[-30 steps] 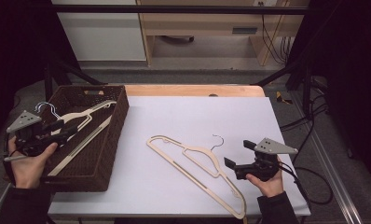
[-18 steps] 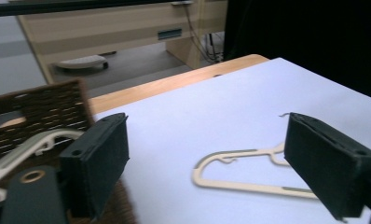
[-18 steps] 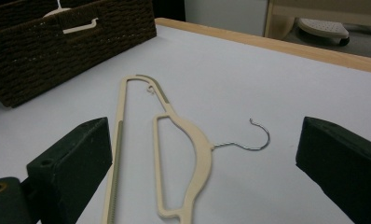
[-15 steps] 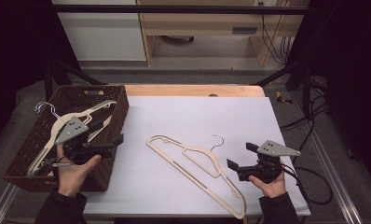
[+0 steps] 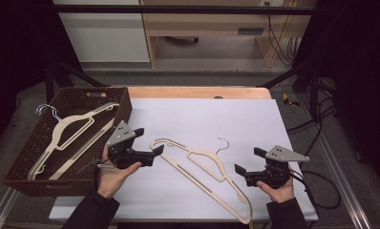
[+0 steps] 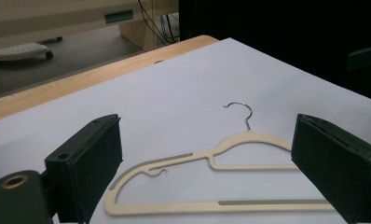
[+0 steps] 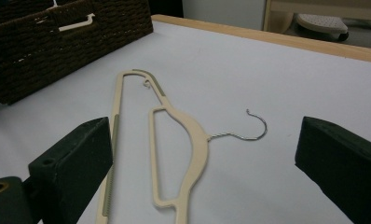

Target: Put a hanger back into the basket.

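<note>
Lying flat on the white tabletop (image 5: 202, 119), the cream plastic coat hanger with a thin metal hook (image 5: 205, 167) is stretching its long axis on a diagonal in the high view, from its near-left tip just off the left gripper (image 5: 147, 143) down toward the table's front edge beside the right gripper (image 5: 248, 162). Its hook (image 5: 222, 143) is pointing away from the person, toward the far side of the table. The left gripper is hovering with its jaws spread wide, having just been opening, and nothing is sitting between them; in the left gripper view the hanger (image 6: 221, 179) is lying just ahead of the jaws, bottom bar nearest. The right gripper is likewise standing spread and empty, and in the right gripper view the hanger (image 7: 174, 140) is running lengthwise away from it. A dark brown woven basket (image 5: 123, 102) at the table's left is already holding two similar cream hangers (image 5: 68, 131). By judgement, the left gripper is nearer the hanger's upper end, so a short reach along the diagonal would be bringing that end between its jaws.
</note>
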A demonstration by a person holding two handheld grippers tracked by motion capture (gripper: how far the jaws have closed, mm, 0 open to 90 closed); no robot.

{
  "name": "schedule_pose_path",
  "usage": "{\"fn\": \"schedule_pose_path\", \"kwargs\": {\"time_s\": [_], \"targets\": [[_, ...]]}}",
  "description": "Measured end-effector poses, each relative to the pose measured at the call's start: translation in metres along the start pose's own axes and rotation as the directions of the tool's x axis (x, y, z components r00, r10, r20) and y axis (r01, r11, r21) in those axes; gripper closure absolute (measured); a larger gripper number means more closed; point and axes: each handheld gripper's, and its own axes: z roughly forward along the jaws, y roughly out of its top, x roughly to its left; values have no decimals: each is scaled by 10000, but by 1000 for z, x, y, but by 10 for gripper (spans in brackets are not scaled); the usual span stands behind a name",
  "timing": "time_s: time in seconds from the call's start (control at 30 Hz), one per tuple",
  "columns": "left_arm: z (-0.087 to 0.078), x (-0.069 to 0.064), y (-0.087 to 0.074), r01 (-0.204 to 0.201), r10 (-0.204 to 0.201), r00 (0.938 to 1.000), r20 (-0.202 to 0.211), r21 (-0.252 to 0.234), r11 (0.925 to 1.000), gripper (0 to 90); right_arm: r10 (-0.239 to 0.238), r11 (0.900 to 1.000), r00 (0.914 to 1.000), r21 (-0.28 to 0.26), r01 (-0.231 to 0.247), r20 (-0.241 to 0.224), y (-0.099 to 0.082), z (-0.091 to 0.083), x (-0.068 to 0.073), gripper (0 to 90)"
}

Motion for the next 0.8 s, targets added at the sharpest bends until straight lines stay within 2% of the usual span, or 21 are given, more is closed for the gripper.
{"fn": "schedule_pose_path", "kwargs": {"time_s": [0.27,0.37,0.47,0.5,0.53,0.73,0.77,0.8], "targets": [[37,-18,4,-85,66,9980,629,301,9995,89,102,9999,9999,112,-103,50,-6,-2,-2,50],[45,-22,6,-111,87,9973,724,325,9994,96,157,9998,9999,93,-156,-24,-9,-4,-1,55],[59,-28,7,-109,72,9962,866,431,9990,99,201,9997,9998,151,-201,-54,-11,-5,-2,58],[67,-31,8,-241,184,9951,976,574,9981,106,190,9996,9998,186,-189,-35,-12,-4,-2,58],[67,-31,8,-241,184,9951,976,574,9981,108,190,9996,9998,186,-189,-35,-12,-4,-2,58],[90,-38,10,-261,162,9924,1220,799,9965,123,180,9996,9998,229,-179,-62,-14,-3,-3,63],[98,-40,10,-320,208,9919,1254,878,9956,128,193,9994,9998,298,-190,-84,-15,-2,-2,66],[98,-40,10,-320,208,9919,1254,878,9956,130,140,9993,9999,340,-137,-84,-15,-1,-2,67]]}}
